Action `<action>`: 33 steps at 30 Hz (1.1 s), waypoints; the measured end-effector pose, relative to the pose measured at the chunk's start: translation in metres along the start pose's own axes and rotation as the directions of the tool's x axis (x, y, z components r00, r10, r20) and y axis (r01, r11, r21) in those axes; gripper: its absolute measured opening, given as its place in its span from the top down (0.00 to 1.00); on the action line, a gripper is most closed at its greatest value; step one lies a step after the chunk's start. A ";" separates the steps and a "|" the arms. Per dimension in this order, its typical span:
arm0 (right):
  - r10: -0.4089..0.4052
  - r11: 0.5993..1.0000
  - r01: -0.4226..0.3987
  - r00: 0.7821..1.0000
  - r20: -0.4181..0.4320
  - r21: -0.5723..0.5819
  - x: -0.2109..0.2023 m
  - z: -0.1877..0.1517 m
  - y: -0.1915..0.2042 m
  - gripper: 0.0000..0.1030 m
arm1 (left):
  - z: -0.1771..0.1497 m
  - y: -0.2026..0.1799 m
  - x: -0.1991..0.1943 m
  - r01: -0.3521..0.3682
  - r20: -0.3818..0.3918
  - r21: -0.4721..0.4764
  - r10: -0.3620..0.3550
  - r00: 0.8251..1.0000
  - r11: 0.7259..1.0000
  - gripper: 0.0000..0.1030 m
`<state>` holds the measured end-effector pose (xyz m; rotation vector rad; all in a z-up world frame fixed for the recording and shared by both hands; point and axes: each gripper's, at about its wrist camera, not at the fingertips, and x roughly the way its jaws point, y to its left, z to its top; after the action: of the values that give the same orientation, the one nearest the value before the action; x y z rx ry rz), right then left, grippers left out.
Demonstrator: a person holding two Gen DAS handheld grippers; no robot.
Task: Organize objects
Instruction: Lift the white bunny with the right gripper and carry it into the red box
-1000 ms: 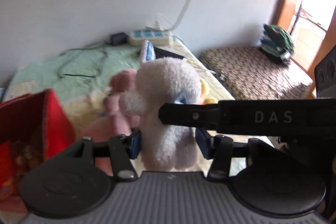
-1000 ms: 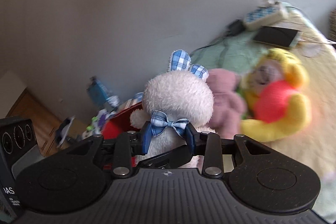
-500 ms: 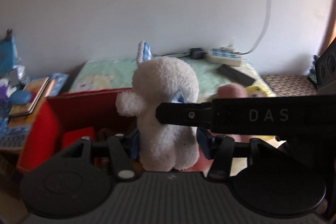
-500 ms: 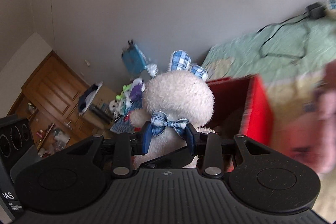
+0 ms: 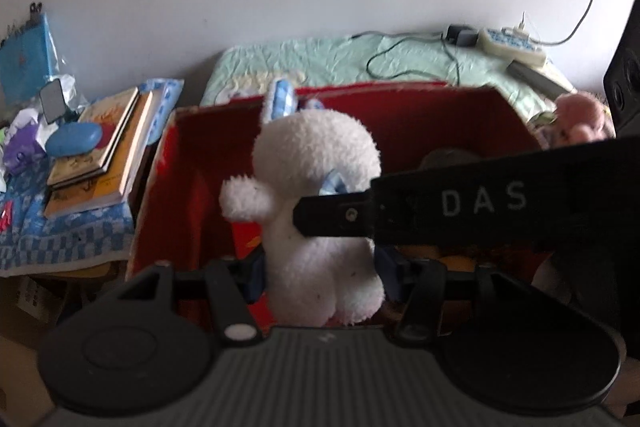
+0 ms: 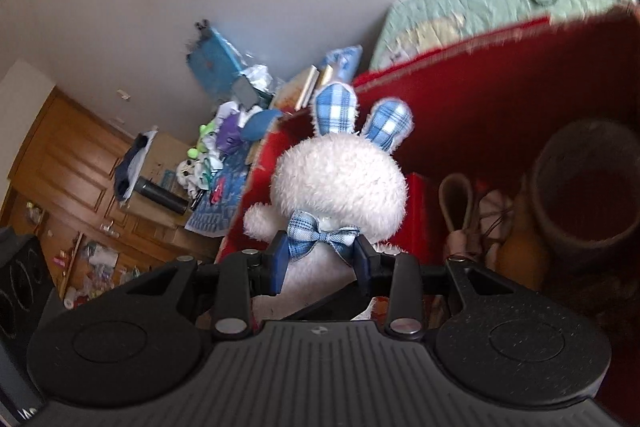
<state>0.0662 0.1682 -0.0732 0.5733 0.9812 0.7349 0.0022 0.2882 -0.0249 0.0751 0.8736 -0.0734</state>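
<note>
A white plush rabbit (image 5: 316, 203) with blue checked ears and a blue bow is held by both grippers over the open red box (image 5: 400, 103). My left gripper (image 5: 320, 273) is shut on its lower body. My right gripper (image 6: 322, 261) is shut on its neck by the bow; the rabbit (image 6: 340, 179) faces this camera. The right gripper's finger (image 5: 340, 217) crosses the left wrist view from the right. The red box (image 6: 480, 83) holds a brown pot (image 6: 584, 187) and other items.
A pink plush toy (image 5: 580, 115) lies on the bed right of the box. A power strip (image 5: 512, 43) and cables lie on the green bedding (image 5: 340, 59). A stack of books (image 5: 100, 143) and clutter sit on a side table to the left. Wooden cabinets (image 6: 60, 163) stand further left.
Both grippers carried the rabbit leftward from over the bed's plush toys to above the red box, which now fills the view beneath it. The grips are unchanged.
</note>
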 end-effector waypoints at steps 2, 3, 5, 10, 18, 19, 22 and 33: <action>-0.014 1.000 0.014 1.000 -0.014 0.017 0.007 0.000 0.002 0.64 | -0.001 0.008 0.006 0.004 -0.014 0.009 -0.004 1.000 1.000 0.46; -0.027 0.999 0.028 0.999 -0.023 0.023 0.009 0.001 0.003 0.64 | -0.001 0.013 0.010 0.005 -0.023 0.013 -0.005 1.000 1.000 0.46; -0.041 0.998 0.043 0.998 -0.038 0.038 0.015 0.002 0.004 0.63 | -0.002 0.019 0.012 0.007 -0.038 0.016 -0.006 0.999 1.000 0.46; -0.048 0.997 0.053 0.996 -0.077 0.060 0.024 0.008 0.001 0.62 | -0.006 0.028 0.016 0.023 -0.057 0.002 -0.023 0.998 1.000 0.42; -0.048 0.998 0.051 0.995 -0.090 0.032 0.023 0.008 -0.001 0.60 | -0.007 0.029 0.011 0.000 -0.072 -0.004 0.000 0.997 1.000 0.46; -0.060 0.998 0.062 0.994 -0.089 0.026 0.024 0.008 0.000 0.60 | -0.008 0.027 0.010 -0.014 -0.073 0.006 0.015 0.997 1.000 0.44; -0.063 0.997 0.066 0.995 -0.077 0.035 0.024 0.010 -0.001 0.59 | -0.008 0.026 0.005 -0.060 -0.053 0.035 0.062 0.997 0.998 0.37; -0.007 0.999 0.003 0.997 -0.081 -0.052 0.031 0.011 0.010 0.57 | -0.008 0.036 -0.006 -0.081 -0.025 -0.004 0.081 0.996 0.997 0.25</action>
<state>0.0841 0.1972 -0.0773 0.4984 1.0356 0.7817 -0.0039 0.3250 -0.0241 0.1069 0.8944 0.0051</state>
